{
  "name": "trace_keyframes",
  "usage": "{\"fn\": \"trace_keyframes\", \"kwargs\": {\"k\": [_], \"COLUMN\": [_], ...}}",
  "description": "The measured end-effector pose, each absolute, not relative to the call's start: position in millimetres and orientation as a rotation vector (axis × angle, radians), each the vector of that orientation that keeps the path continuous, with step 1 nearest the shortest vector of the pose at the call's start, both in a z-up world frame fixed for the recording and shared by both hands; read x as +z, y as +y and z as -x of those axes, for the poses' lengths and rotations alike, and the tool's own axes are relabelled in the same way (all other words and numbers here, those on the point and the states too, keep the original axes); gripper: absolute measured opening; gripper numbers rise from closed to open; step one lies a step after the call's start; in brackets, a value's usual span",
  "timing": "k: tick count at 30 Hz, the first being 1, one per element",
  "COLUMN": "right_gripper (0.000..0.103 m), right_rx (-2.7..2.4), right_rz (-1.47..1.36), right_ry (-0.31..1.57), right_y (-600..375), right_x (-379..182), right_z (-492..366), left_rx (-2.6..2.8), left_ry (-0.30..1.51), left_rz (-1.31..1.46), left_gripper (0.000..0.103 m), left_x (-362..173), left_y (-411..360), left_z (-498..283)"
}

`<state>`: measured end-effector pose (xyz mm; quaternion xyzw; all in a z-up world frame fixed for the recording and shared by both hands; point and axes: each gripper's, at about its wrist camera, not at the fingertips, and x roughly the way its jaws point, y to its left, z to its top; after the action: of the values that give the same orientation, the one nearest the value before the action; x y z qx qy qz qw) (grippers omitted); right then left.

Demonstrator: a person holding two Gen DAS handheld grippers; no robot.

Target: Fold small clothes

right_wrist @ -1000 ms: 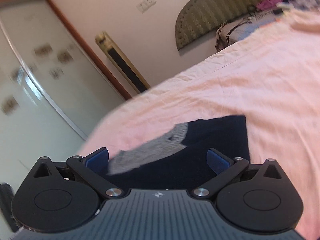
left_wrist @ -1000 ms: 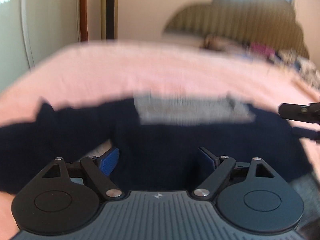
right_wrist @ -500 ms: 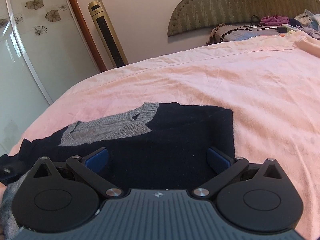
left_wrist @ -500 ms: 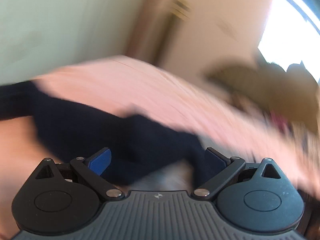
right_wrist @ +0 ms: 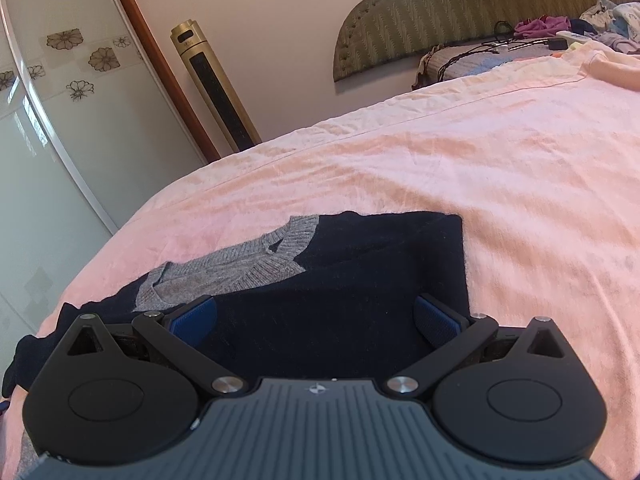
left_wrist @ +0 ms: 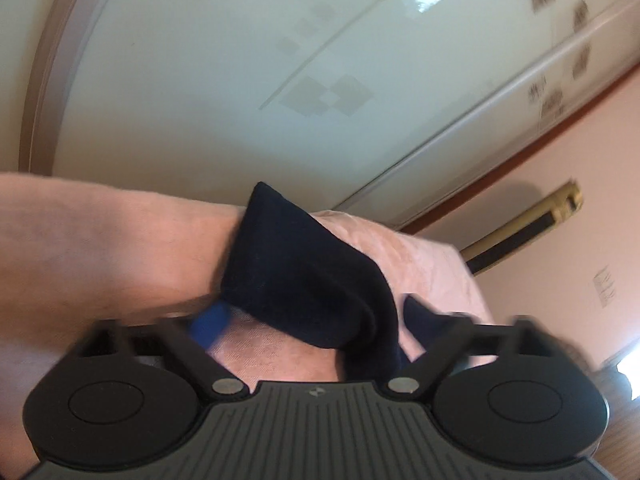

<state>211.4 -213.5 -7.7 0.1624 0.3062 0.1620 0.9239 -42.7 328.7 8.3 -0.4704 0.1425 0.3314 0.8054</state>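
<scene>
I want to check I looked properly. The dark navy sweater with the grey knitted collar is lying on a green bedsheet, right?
Not quite. The dark navy sweater with the grey knitted collar is lying on a bedsheet, but the bedsheet is pink, not green. The right wrist view shows this clearly.

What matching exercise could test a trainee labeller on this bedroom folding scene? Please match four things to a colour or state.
Things:
1. sweater collar
2. bed sheet
3. tower fan
4. right gripper

Colour or state:
A. gold, standing by the wall
B. grey ribbed knit
C. open, over the navy sweater
D. pink, spread under the garment

Pairs: 1-B, 2-D, 3-A, 4-C
</scene>
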Motion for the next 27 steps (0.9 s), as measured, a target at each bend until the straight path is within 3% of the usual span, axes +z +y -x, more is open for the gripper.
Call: {"fn": "trace_keyframes", "kwargs": {"k": [1,3,6,12,16,18,23,27], "right_gripper": [0.103,0.103,0.103,0.103,0.103,0.103,0.103,0.103], "right_rx": [0.332,0.333,0.334,0.341,0.346,0.349,0.361,0.378], "right_rz": [-0.333,-0.335,-0.34,-0.366,-0.398,-0.406,-0.432,-0.475], "right_ry": [0.628,0.628,0.627,0.621,0.616,0.615,0.613,0.609], "right_y": [-213.6,-213.6,-213.5,-216.6,-220.4,-221.3,-225.7,-231.8], "right_x": [-7.7,-7.7,-7.9,-8.4,-8.8,-8.9,-9.6,-11.1], "right_z": [-211.4,-211.4,-210.9,-210.6,-210.4,-210.5,-210.8,-210.8], "left_rx": [0.719,0.76,0.802,0.666,0.298,0.039,-0.339,-0.37], "left_ry": [0.338,0.36,0.345,0.245,0.213,0.299,0.754,0.699], "left_rz": [0.995,0.987,0.945,0.731,0.479,0.385,0.243,0.19], "left_gripper": [0.027,0.013,0.006,0.004,0.005,0.006,0.008,0.008], "left_x": [7.4,1.5,6.0,65.7,102.4,99.0,48.3,50.2], "left_y": [328.9,334.4,334.9,277.6,161.1,98.1,-5.9,1.2], "left_z": [35.6,38.2,38.4,18.1,-12.4,-30.5,-64.4,-37.7]}}
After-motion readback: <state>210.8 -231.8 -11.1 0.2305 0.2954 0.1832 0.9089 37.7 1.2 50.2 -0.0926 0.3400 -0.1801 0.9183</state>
